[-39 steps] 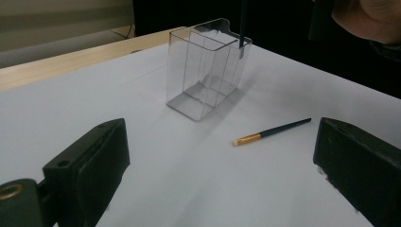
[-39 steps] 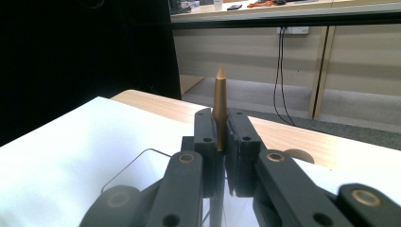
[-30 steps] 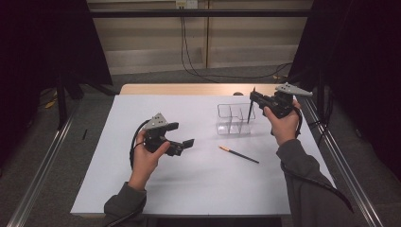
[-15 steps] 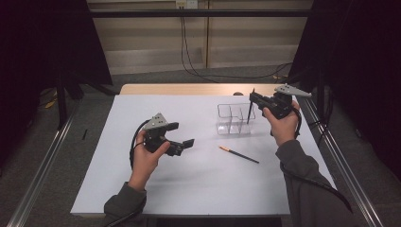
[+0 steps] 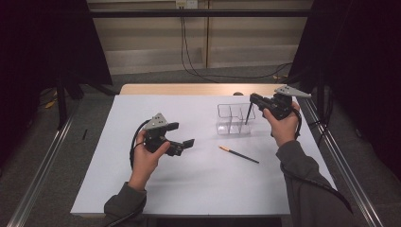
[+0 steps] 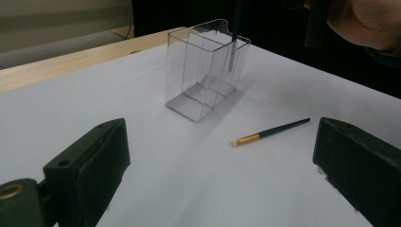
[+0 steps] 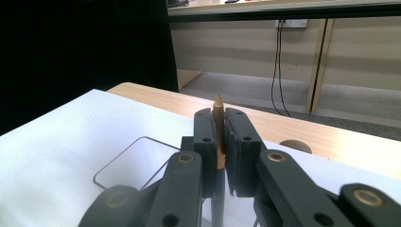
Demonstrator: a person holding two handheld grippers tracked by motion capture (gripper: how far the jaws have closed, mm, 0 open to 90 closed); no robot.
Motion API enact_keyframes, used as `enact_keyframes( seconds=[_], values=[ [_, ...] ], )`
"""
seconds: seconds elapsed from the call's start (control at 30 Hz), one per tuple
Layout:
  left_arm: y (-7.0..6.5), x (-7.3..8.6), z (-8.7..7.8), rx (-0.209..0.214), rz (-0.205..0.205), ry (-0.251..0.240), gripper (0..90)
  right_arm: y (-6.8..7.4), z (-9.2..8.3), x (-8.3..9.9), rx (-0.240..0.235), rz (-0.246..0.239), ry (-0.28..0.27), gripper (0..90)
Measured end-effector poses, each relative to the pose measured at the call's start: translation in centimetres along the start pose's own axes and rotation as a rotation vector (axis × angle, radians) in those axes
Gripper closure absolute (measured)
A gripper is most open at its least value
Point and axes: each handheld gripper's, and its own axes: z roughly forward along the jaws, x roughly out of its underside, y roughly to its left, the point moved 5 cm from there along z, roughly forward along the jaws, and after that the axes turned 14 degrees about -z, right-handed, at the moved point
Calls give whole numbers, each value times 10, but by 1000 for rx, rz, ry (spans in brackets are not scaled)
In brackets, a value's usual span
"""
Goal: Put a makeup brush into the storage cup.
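Pencil point(image 7: 218, 124) clamped in right gripper point(image 5: 257, 100), tip seemingly inside clear organiser point(image 5: 233, 119).

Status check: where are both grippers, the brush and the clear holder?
Right gripper shut on brush, its lower end inside clear holder. Left gripper open, idle. Second brush lies on the sheet, nothing blocking.

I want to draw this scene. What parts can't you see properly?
- Held brush, right gripper view: the right gripper hides its lower part.
- Clear box, right gripper view: mostly behind that gripper.
- Loose brush, high view: too small to see bristles.
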Motion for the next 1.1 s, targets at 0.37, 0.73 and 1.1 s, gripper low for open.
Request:
enact_keyframes(
  seconds=[0.37,0.73,1.1],
  values=[
    [0,0,0,0,4,1,44,1,-1,3,-5,-10,13,838],
    [-1,0,0,6,5,0,44,3,0,10,-16,5,23,834],
    [-1,0,1,3,6,2,44,5,0,5,-18,-11,29,464]
  ],
)
